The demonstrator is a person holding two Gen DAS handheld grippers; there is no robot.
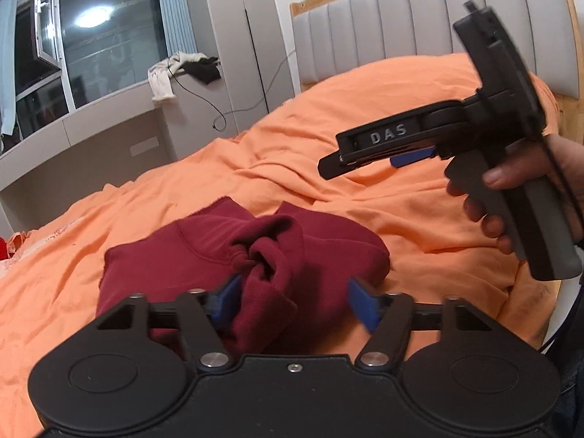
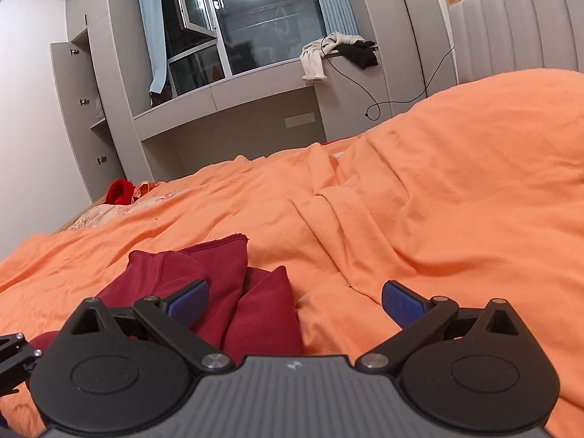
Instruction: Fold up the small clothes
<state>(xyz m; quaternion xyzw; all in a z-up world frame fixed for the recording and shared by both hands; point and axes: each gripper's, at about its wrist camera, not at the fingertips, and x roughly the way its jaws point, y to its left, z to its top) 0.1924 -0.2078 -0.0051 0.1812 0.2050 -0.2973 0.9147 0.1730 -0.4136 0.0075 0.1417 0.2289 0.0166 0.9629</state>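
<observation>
A dark red garment (image 1: 204, 255) lies crumpled on the orange duvet (image 1: 365, 189) that covers the bed, its fabric bunched into a knot-like twist near the middle. The left gripper (image 1: 292, 301) sits low over the near edge of this garment with its blue-padded fingers (image 1: 361, 306) spread apart; a rolled fold of the red cloth rises between them, pressing against the left pad while the right pad stands clear of it, so nothing is clamped. In the left wrist view the right gripper (image 1: 330, 168) is held up in the air to the right of the garment and well above the duvet, gripped by the person's right hand (image 1: 511, 197); seen side-on there, its fingers overlap and their spacing cannot be judged. The right wrist view settles it: the right gripper (image 2: 294, 301) has its blue fingers (image 2: 403, 303) wide apart and empty, with the garment (image 2: 219, 292) lying below and to the left of them, its folds reaching under the left pad, and bare orange duvet (image 2: 438, 200) under the right pad. A grey padded headboard (image 1: 419, 18) stands behind the bed.
</observation>
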